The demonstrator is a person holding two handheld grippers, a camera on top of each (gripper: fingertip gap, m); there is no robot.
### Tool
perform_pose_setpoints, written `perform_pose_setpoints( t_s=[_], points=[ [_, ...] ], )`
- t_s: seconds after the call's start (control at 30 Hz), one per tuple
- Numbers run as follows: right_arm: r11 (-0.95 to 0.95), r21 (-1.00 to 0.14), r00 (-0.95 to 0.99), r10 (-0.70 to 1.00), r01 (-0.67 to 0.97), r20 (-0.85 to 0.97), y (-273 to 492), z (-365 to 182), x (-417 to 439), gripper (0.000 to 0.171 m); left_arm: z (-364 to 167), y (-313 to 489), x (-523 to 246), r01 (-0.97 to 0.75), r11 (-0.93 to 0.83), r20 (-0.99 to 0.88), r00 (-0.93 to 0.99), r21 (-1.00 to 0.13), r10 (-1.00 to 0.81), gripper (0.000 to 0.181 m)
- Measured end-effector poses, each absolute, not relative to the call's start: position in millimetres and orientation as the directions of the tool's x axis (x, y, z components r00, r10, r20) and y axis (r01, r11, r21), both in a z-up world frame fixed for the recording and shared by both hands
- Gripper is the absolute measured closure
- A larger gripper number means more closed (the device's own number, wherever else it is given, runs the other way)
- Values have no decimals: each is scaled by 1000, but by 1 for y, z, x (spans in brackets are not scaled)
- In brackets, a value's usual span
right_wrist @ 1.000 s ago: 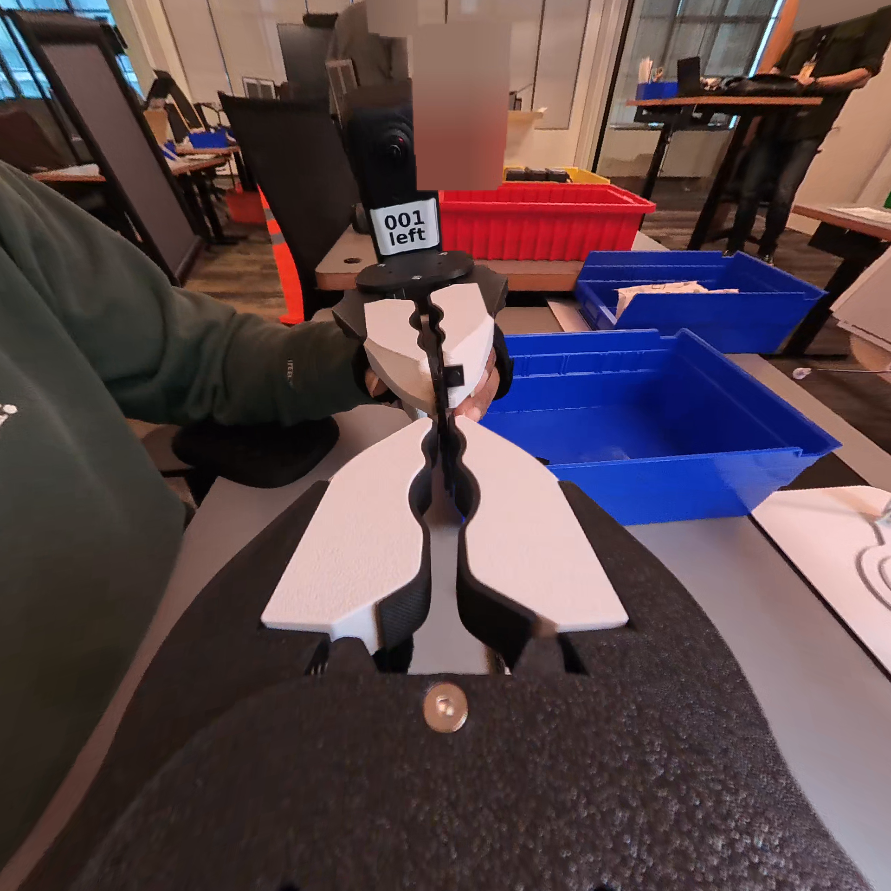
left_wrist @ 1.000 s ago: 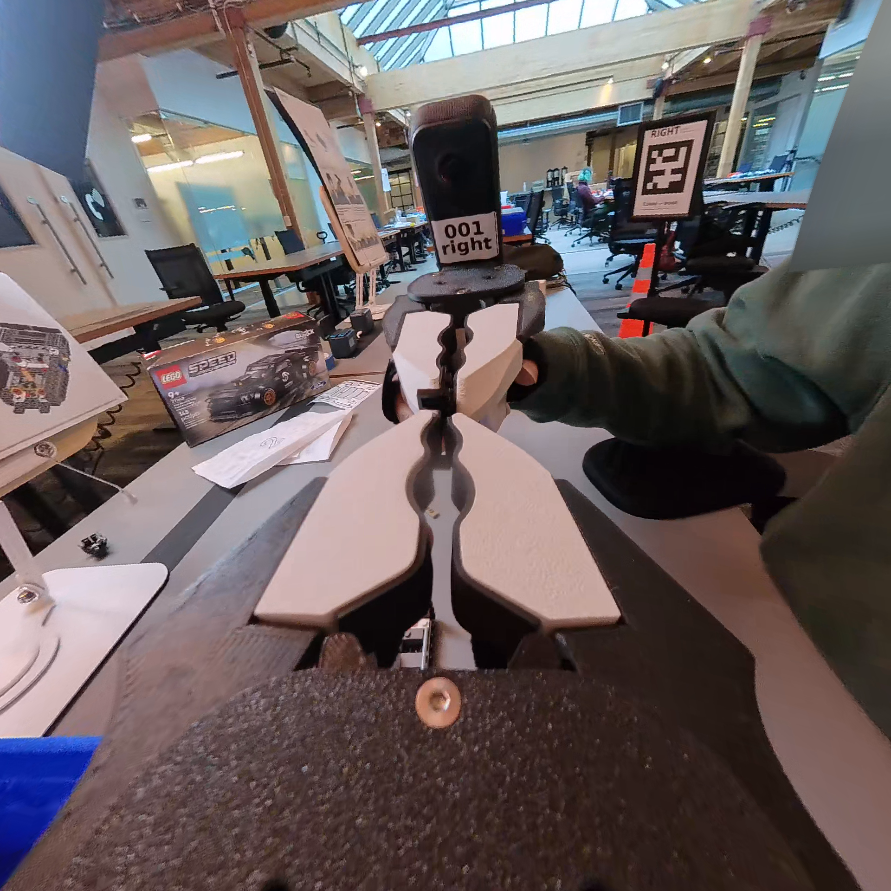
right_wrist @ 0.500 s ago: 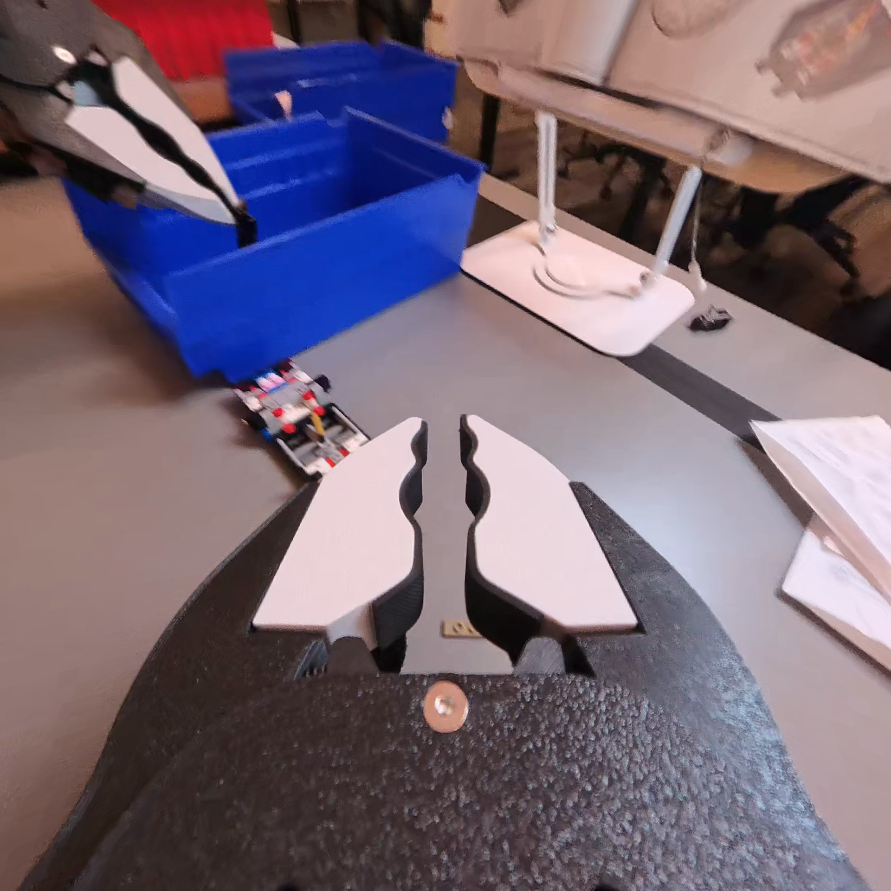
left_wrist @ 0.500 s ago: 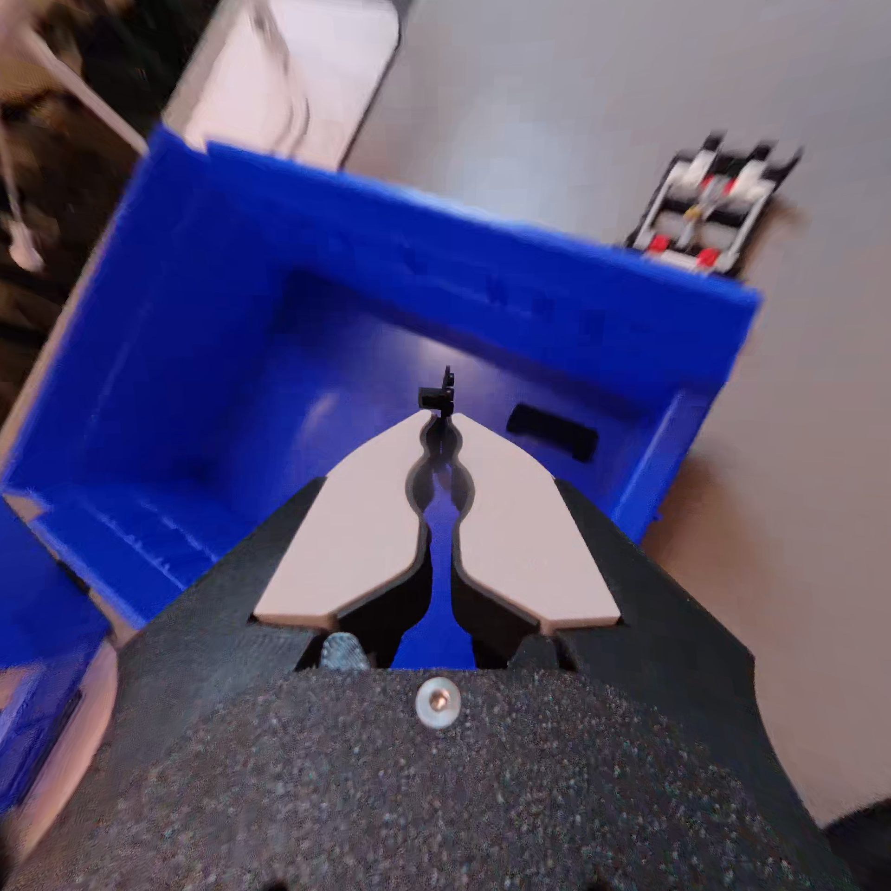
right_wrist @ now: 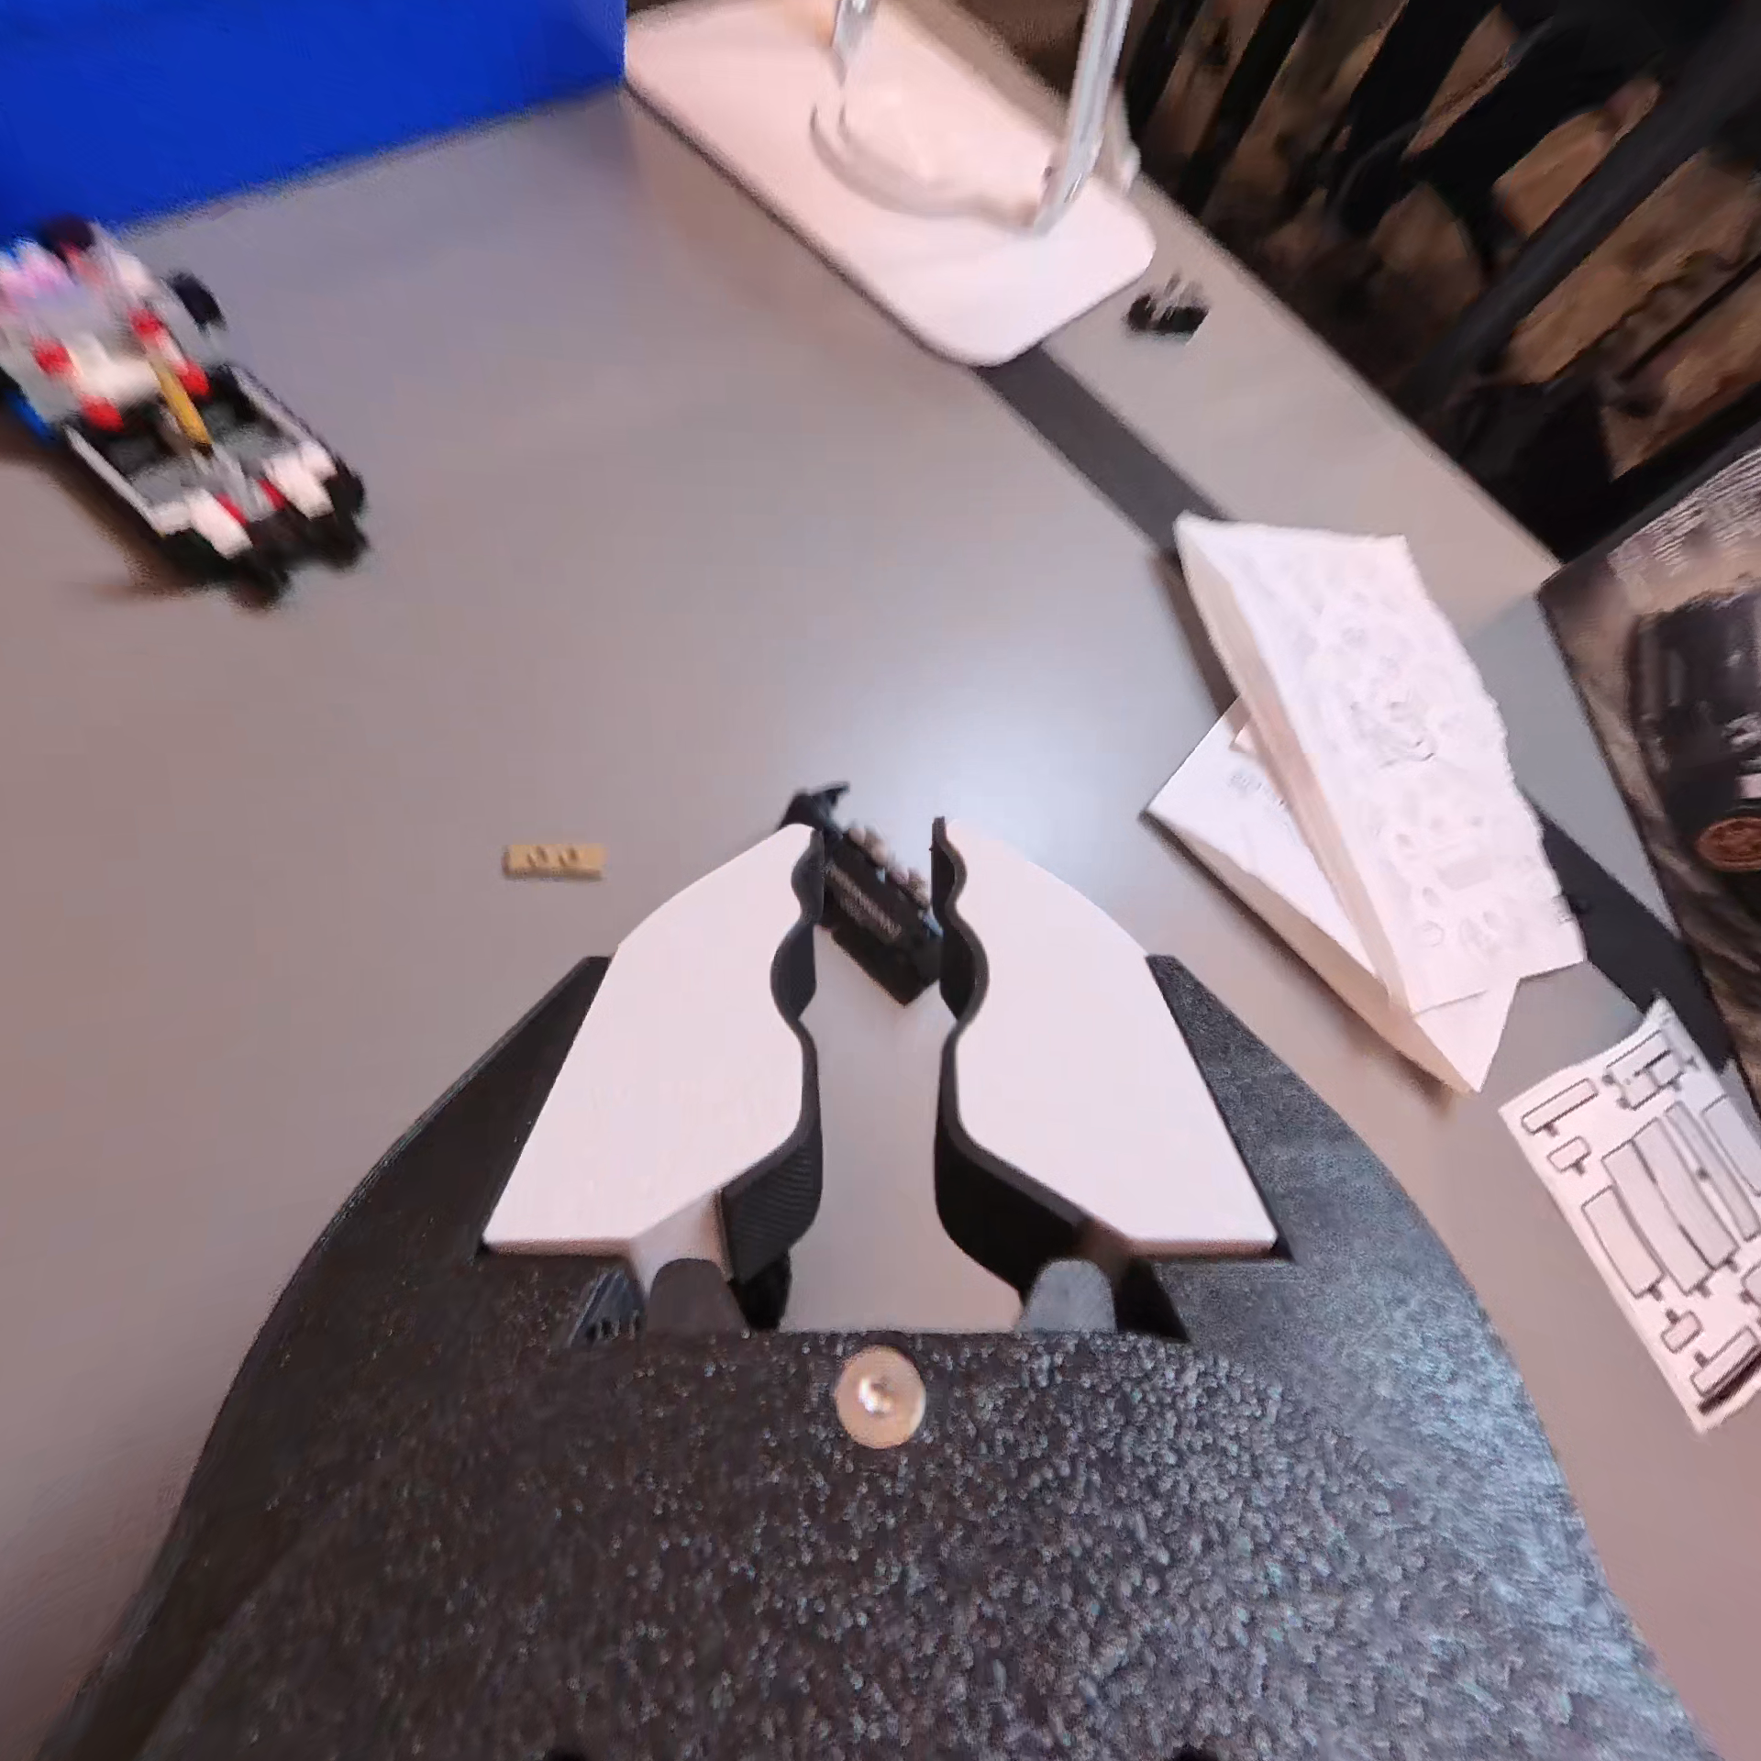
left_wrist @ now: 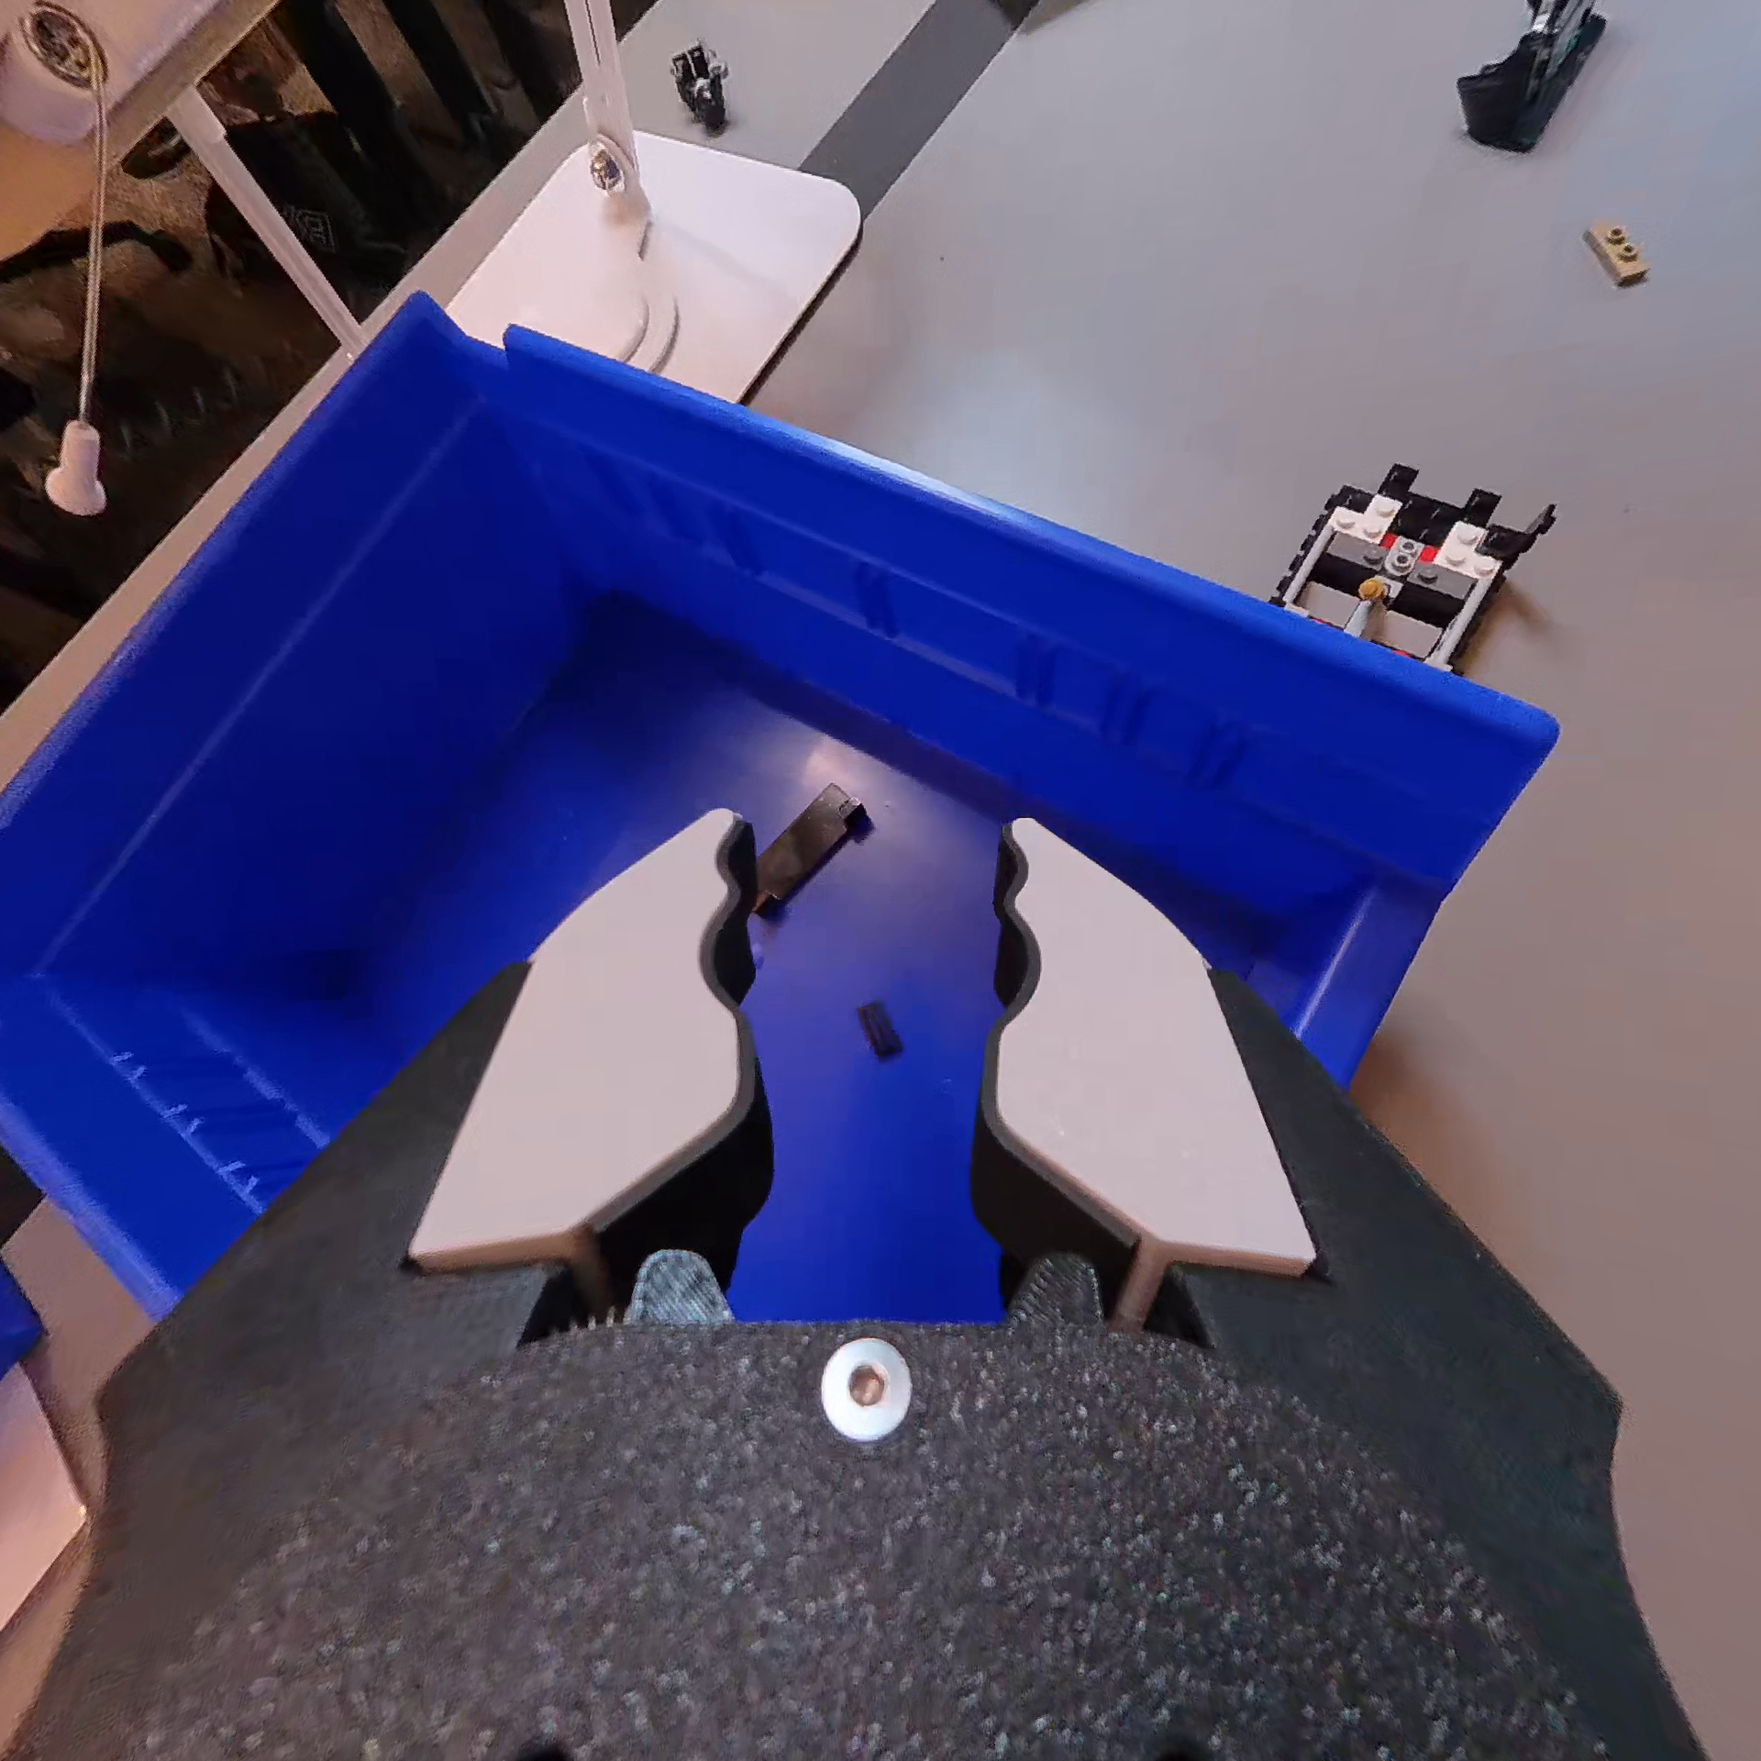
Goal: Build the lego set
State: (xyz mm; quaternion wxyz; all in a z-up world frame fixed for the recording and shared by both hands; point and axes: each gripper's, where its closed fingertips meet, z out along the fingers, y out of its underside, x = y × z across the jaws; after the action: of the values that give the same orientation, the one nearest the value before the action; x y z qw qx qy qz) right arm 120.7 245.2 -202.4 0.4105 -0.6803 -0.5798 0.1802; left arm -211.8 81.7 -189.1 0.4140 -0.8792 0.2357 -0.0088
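Note:
My left gripper is open and empty, pointing down into a blue bin. On the bin floor lie a flat black piece, just past my left fingertip, and a small black piece below the gap between the fingers. My right gripper is open low over the grey table. A black studded brick piece lies between its fingertips; this view is blurred. A partly built brick car stands beside the bin and also shows in the right wrist view.
A small tan plate lies left of my right gripper and also shows in the left wrist view. A white lamp base stands behind the bin. Folded paper sheets, a sticker sheet and a dark box lie at right. The left tips stand about 15 cm off the partly built brick car. Look for it in the right wrist view too.
The grippers were tip to tip, shut on a small black piece. My left carried it over the bin and opened; it lies inside. My right swung down to the black studded piece and opened wider.

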Motion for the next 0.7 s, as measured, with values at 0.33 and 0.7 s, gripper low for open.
perform_pose_setpoints(
  t_s=[0.33, 0.7],
  points=[
    [34, -571, 161, 944, 820, 288, 271, -266, 115, 147, -185, 89, -203, -427, -456, -232, 876, -781, -423, 152],
    [-234, -617, 570, 701, 752, 428, 356, -253, 185, 153, -186, 95, -193, -423, -426, -234, 873, -799, -427, 154]
  ],
)
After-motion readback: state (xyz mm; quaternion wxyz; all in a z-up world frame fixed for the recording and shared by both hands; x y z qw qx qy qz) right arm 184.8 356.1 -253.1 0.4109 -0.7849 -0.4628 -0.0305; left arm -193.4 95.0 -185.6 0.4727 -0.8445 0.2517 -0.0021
